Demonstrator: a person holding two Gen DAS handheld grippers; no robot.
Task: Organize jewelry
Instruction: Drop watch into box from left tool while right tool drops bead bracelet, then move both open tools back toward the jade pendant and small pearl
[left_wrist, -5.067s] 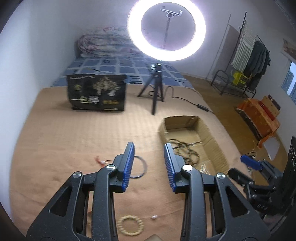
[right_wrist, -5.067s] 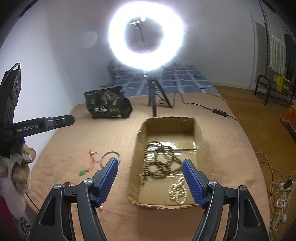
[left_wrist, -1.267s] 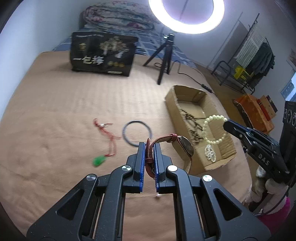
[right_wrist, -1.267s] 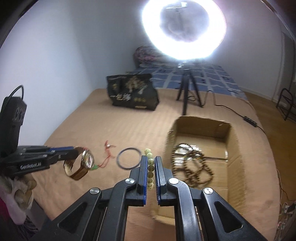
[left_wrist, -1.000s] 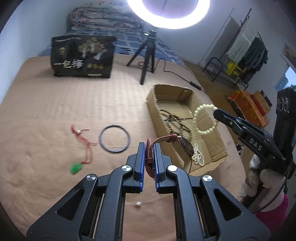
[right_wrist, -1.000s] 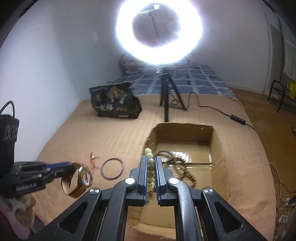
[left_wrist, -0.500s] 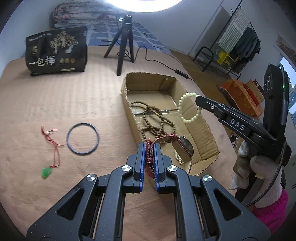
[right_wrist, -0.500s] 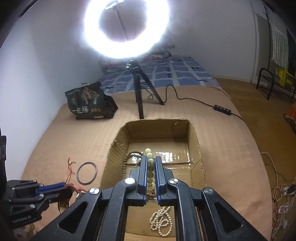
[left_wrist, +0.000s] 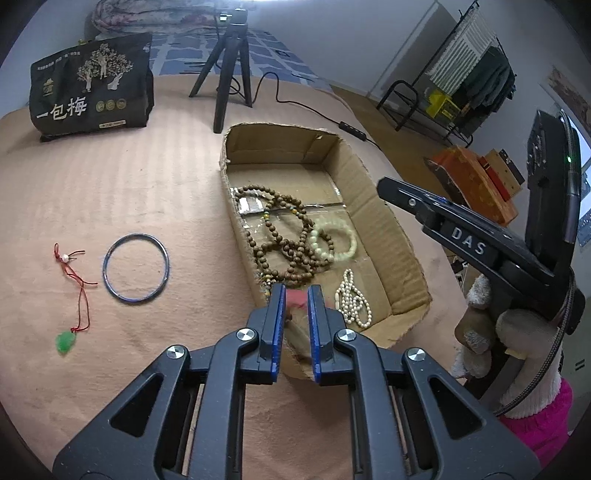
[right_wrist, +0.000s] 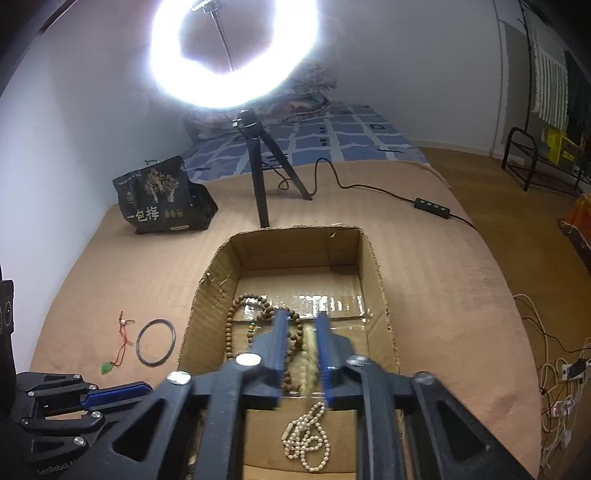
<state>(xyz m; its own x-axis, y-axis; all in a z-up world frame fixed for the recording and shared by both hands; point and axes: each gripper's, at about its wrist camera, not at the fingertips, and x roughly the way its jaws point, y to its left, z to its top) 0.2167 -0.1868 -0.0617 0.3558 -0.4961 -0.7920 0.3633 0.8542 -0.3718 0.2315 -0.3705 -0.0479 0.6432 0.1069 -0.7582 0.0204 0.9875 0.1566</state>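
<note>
An open cardboard box (left_wrist: 384, 236) on the tan bed cover holds a brown bead necklace (left_wrist: 284, 236), a white pearl strand (left_wrist: 352, 295) and a pale green bead bracelet (left_wrist: 334, 240). My left gripper (left_wrist: 295, 295) hangs over the box's near corner with its jaws slightly parted; the brown watch (left_wrist: 297, 325) is a blur between and below them. My right gripper (right_wrist: 300, 332) is over the box, jaws parted, with the bracelet a pale blur (right_wrist: 309, 354) beneath. A dark bangle (left_wrist: 136, 268) and a red cord with a green pendant (left_wrist: 74, 295) lie left of the box.
A black bag with white characters (left_wrist: 92, 88) stands at the back left. A ring light on a black tripod (right_wrist: 258, 177) stands behind the box, its cable (right_wrist: 369, 188) running right. A clothes rack (left_wrist: 461, 85) and orange boxes (left_wrist: 476, 177) are off the bed at right.
Both grippers moved over the box and their jaws parted. The green bead bracelet left the right gripper and now lies in the box. The watch slipped down from the left jaws.
</note>
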